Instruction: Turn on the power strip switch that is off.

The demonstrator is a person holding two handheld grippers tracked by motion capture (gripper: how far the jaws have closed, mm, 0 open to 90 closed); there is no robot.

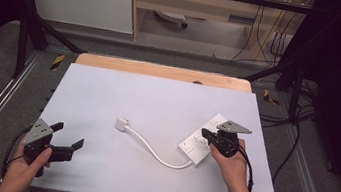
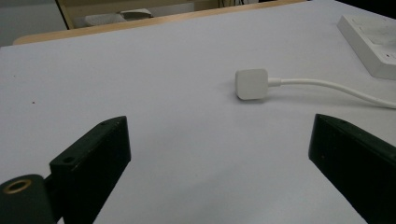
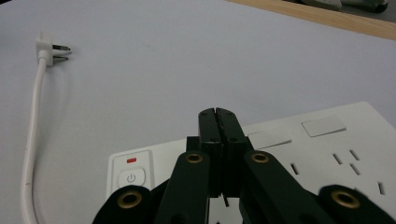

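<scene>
- The right gripper (image 1: 209, 136) has its jaws pinched completely together with nothing between them, tips down over the white plastic power strip (image 1: 202, 140). My guess is it's being used like a single finger, either to pin the strip in place or to poke something. I can't tell whether the tips are really touching the plastic.
- In the right gripper view, the strip's round power button (image 3: 131, 178), with a little red mark above it, sits just left of the closed tips. So pressing that switch looks possible too.
- The strip lies on the right half of the pale grey table mat (image 1: 123, 94), angled away from the person. Its white cord (image 1: 155, 152) loops off the near end and runs left to the white flat-pin plug (image 1: 121, 124), which is lying loose mid-table, prongs free.
- The left gripper (image 1: 67, 138) is near the front left corner, well apart from everything, jaws spread wide and empty. It's aimed straight at the plug, which makes me think it's lined up to go grab it while the right one keeps the strip steady.
</scene>
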